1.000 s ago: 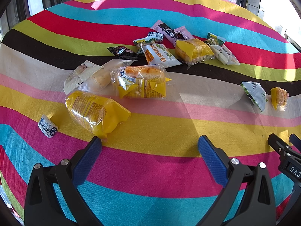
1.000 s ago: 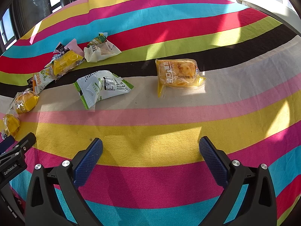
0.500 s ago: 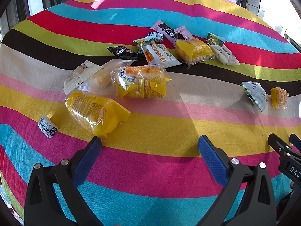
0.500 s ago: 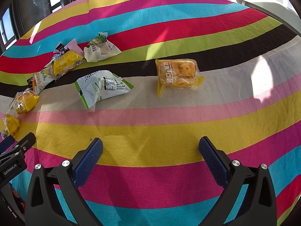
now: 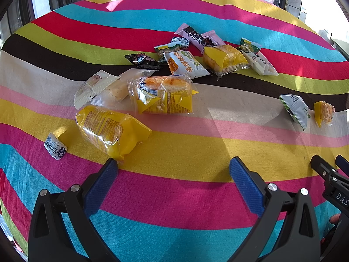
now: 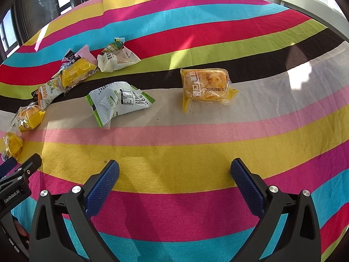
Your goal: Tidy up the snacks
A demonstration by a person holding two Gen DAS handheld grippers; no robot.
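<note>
Left wrist view: the left gripper hangs low over the near edge of the round table under a bright striped cloth, its blue-padded jaws spread wide and holding nothing. Just beyond the left pad lies a clear bag with yellow printed film, almost touching that fingertip. Past it sits a second yellow-and-clear cake pack, and beside that two pale translucent biscuit packets overlapping. A small white sachet lies alone toward the table's left edge. Farther in, a loose cluster gathers: a white-and-orange packet, a third yellow cake pack, a black candy wrapper, a pink-and-black bar wrapper, a white triangular packet, and some small green-printed pieces too bunched to count surely.

In the right wrist view the right gripper is likewise splayed wide and empty, above the yellow stripe. Ahead of it, well apart from each other, lie a white pouch with green edges and a single orange-yellow pastry pack, both on the cream stripe with nothing between them and the fingers. That makes four yellow cake or pastry packs on the table, besides two small ones at the left edge whose contents are unclear.
</note>
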